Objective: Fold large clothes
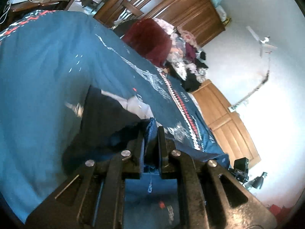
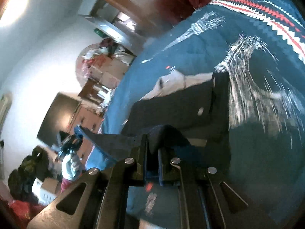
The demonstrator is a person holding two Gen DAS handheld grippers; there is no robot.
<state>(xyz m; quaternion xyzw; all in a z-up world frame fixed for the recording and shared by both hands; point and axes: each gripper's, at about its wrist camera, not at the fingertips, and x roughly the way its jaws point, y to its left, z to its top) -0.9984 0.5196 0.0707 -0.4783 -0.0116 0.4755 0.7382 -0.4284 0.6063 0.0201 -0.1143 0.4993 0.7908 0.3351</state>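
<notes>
Wooden wardrobe (image 1: 171,5) behind; both grippers (image 1: 150,133) (image 2: 152,143) clamped on blue garment (image 1: 47,66), tilted.

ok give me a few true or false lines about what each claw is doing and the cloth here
1. The left claw is shut on the blue cloth. True.
2. The right claw is open and holds nothing. False: it is shut on a fold of the same blue cloth.
3. The cloth is plain, with no pattern. False: it has a red and white zigzag band and white prints.
4. A dark red cloth lies beyond the blue one. True.
5. Wooden cupboard doors show in the left view. True.
</notes>
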